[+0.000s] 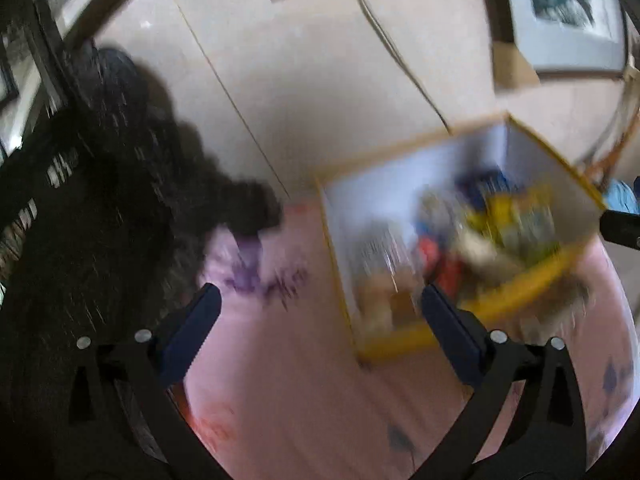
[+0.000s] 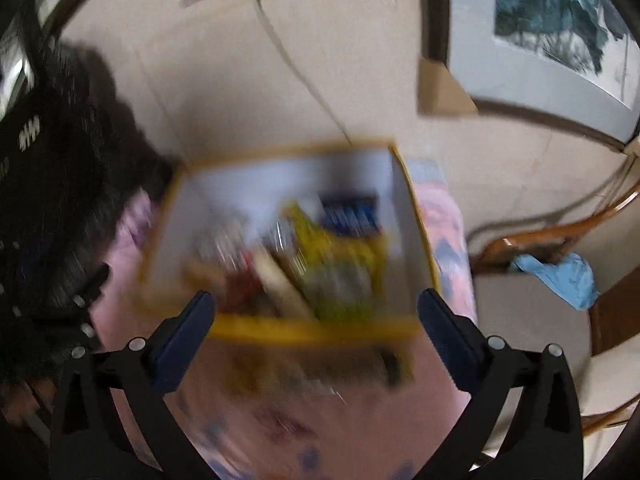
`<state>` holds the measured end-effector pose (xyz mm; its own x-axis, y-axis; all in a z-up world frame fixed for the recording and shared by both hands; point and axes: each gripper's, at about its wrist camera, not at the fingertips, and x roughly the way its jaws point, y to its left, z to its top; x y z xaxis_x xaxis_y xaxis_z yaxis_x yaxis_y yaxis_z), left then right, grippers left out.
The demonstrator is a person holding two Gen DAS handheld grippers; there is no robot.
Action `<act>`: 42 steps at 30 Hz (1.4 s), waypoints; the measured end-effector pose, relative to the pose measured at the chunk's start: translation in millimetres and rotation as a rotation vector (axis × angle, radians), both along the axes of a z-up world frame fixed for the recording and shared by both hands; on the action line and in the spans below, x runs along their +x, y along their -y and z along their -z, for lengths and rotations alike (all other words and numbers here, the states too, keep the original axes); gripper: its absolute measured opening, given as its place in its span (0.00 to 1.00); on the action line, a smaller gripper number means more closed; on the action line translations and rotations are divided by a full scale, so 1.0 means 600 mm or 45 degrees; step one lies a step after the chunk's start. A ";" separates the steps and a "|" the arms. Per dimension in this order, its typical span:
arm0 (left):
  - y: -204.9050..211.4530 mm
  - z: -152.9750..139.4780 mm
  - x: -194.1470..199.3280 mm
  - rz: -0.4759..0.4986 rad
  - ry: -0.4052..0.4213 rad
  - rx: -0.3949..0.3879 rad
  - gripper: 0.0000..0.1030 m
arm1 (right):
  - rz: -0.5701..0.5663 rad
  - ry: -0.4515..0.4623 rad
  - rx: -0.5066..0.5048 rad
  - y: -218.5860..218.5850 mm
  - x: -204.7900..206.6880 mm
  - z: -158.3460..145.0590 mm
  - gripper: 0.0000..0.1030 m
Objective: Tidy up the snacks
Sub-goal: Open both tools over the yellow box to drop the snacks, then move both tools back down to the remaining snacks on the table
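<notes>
Yellow-rimmed box [image 2: 416,216] holds blurred, jumbled snacks [image 2: 320,256].

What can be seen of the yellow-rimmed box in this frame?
The box is open-topped and rectangular, with yellow edges and pale white inner walls; it looks like cardboard. It sits upright on a pink patterned cloth. Inside lies a jumble of snack packs in yellow, blue and red, too blurred to identify. Both grippers hover short of it with jaws wide apart, touching nothing. A grey cable runs down behind it.
</notes>
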<state>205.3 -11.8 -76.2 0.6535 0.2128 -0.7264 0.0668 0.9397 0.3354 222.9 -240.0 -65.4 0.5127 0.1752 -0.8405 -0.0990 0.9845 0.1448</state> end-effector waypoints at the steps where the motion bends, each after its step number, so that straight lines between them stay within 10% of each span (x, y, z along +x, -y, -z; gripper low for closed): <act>1: -0.003 0.022 -0.011 -0.002 -0.051 -0.029 0.98 | -0.007 -0.038 -0.045 0.002 -0.016 0.021 0.99; 9: 0.052 0.193 -0.065 0.280 -0.287 -0.197 0.98 | -0.545 0.034 -0.330 -0.037 -0.064 0.182 0.99; 14: 0.122 0.229 -0.082 0.606 -0.141 0.193 0.98 | -0.808 0.020 -0.297 -0.051 -0.061 0.224 0.99; 22: 0.143 0.298 -0.073 1.089 -0.180 0.252 0.98 | -0.999 -0.223 -0.334 -0.058 -0.054 0.302 0.99; 26: 0.113 0.316 -0.080 0.948 -0.611 -0.013 0.95 | -1.096 -0.443 -0.350 -0.042 -0.132 0.308 0.99; 31: 0.075 0.323 -0.158 0.849 -0.676 -0.026 0.97 | -1.016 -0.457 -0.328 -0.014 -0.240 0.300 0.99; 38: 0.058 0.293 -0.145 0.747 -0.447 0.043 0.97 | -0.787 -0.185 -0.389 0.013 -0.242 0.249 0.99; 42: 0.111 0.284 -0.108 0.856 -0.323 0.138 0.97 | -0.758 -0.261 -0.366 -0.010 -0.203 0.285 0.99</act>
<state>140.8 -78.2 -246.7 0.4828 -0.0960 -0.8705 0.7062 0.6305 0.3221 100.9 -234.2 -236.2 0.2244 0.1331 -0.9654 -0.6330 0.7731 -0.0405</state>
